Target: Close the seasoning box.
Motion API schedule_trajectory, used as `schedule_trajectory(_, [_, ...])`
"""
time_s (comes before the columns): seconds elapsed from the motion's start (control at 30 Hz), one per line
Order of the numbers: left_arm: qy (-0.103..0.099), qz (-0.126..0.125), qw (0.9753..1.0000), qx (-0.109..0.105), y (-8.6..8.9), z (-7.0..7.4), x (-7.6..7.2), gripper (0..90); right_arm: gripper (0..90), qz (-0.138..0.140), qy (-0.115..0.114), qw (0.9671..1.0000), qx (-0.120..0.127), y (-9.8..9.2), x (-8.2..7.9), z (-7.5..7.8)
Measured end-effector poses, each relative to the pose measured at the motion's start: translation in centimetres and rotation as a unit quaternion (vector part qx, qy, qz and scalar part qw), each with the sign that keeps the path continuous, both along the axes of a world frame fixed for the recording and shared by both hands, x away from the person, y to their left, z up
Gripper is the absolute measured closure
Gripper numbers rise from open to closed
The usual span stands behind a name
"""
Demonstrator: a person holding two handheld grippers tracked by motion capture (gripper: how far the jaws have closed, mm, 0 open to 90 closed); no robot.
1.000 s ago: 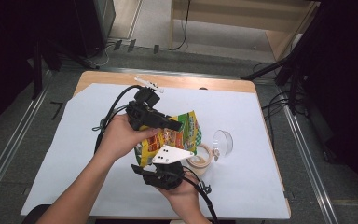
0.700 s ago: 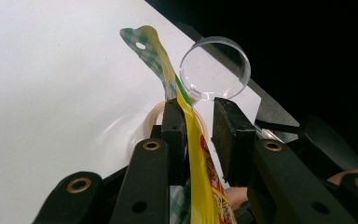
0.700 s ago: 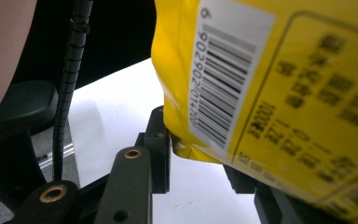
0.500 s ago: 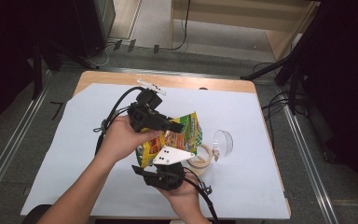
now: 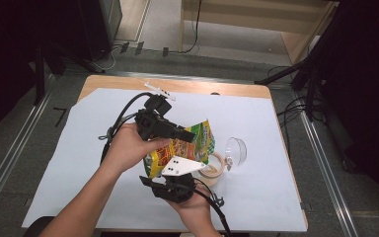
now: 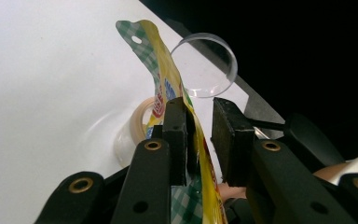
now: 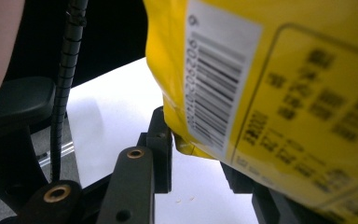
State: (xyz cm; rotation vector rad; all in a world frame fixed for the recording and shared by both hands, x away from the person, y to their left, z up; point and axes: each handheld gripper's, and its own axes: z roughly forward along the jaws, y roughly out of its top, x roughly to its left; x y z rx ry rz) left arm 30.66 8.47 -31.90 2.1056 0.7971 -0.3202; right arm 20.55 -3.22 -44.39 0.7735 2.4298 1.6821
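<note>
A crinkled yellow plastic snack bag with green checked edges [image 5: 182, 145] hangs in the air above the white table cover [image 5: 69, 163], held between both hands. In the left gripper view its upper edge [image 6: 168, 84] runs between the jaws of the left gripper [image 6: 199, 135]; it lies against one pad while a gap shows beside the other, so the claw is not clenched on it. The right gripper [image 7: 193, 154] sits below; the bag's bottom corner with the barcode [image 7: 214, 93] dips between its jaws, but I cannot tell whether they clamp it. Just beside the bag stand a roll of beige tape [image 5: 212, 168] and a clear round lid [image 5: 236, 150].
</note>
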Motion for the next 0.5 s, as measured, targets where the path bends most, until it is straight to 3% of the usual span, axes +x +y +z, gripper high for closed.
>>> schedule_trajectory(0.23, [-0.001,0.0,1.0,0.006,-0.13,0.0,-0.09,75.4,70.0,0.004,0.011,0.9999,0.009,-0.06,-0.01,-0.06])
schedule_trajectory(0.5, [-0.006,0.006,1.0,0.003,0.01,0.0,0.06,75.6,70.5,0.009,0.004,0.9999,0.013,0.02,-0.31,0.4])
